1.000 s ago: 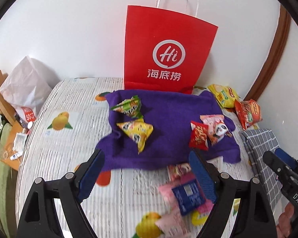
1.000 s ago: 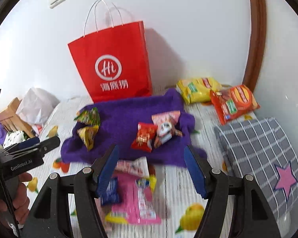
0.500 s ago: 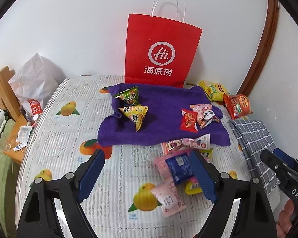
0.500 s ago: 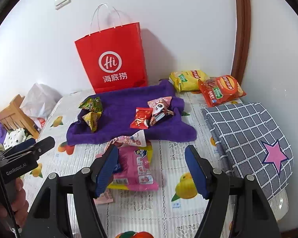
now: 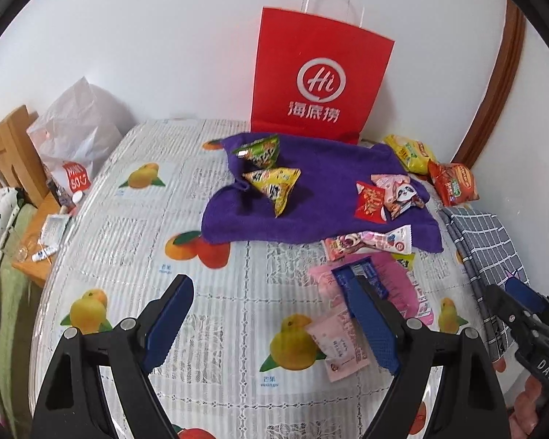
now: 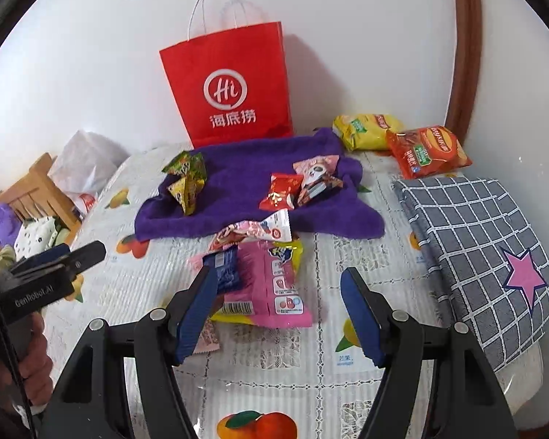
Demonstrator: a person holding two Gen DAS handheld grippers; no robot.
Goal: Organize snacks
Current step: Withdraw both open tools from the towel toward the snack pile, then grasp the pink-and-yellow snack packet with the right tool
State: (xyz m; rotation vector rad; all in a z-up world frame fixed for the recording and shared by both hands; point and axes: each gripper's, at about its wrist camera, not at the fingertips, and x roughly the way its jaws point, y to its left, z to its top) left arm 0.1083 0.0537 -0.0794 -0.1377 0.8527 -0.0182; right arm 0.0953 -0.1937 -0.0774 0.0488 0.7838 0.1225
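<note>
Snacks, part sorted: two triangular packs [image 5: 271, 168] and two small packets [image 5: 384, 197] grouped on the purple towel [image 5: 322, 205]; loose pile [image 6: 263, 274] on the tablecloth [image 5: 128, 256] remains. Left gripper [image 5: 271, 325] and right gripper [image 6: 278, 314] both spread, empty, above the table.

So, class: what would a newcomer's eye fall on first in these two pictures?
Probably the tall red paper bag standing against the white wall behind the table. Next, the purple towel spread before it, dotted with small snack packets, and the pink packet lying nearer on the fruit-print tablecloth.
</note>
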